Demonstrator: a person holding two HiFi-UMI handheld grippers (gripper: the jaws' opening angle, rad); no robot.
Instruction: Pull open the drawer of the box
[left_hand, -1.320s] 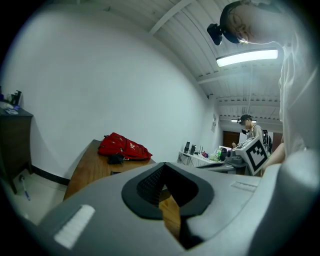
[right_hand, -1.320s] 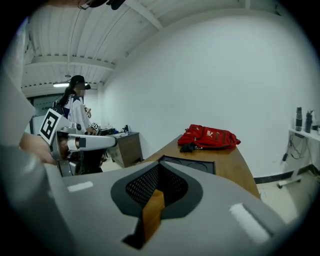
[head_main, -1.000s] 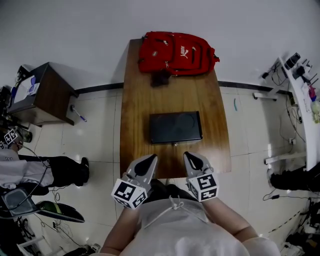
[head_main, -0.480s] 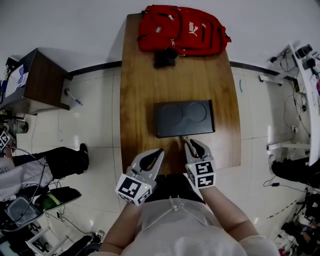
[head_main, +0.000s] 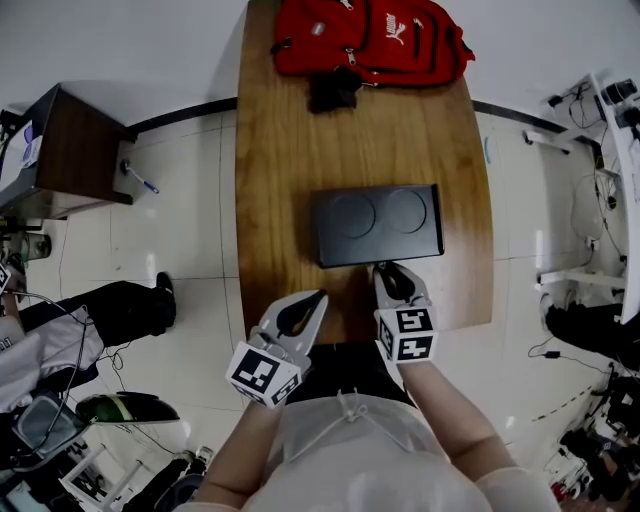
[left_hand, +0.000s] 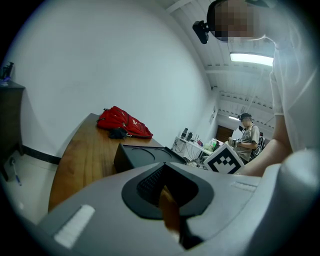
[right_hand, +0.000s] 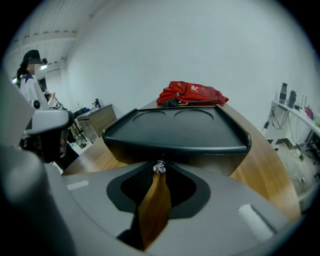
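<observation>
My right tool (right_hand: 159, 173) pinches the knob (right_hand: 159, 167) on the box (right_hand: 175, 127). I should pull level toward six o'clock. My left tool (left_hand: 163, 188) is clenched and empty.

Long wooden table (head_main: 280, 150) runs away from me over pale tiled floor (head_main: 180, 250). Red backpack (head_main: 370, 38) lies at table's far end, with small black bundle (head_main: 333, 90) touching its near edge. I note dark wooden cabinet (head_main: 60, 150) left of table, pen (head_main: 138, 178) on floor just beside it. Bystander's dark-trousered leg (head_main: 120, 308) at lower left. White desk (head_main: 612, 150) with cables along right edge.
</observation>
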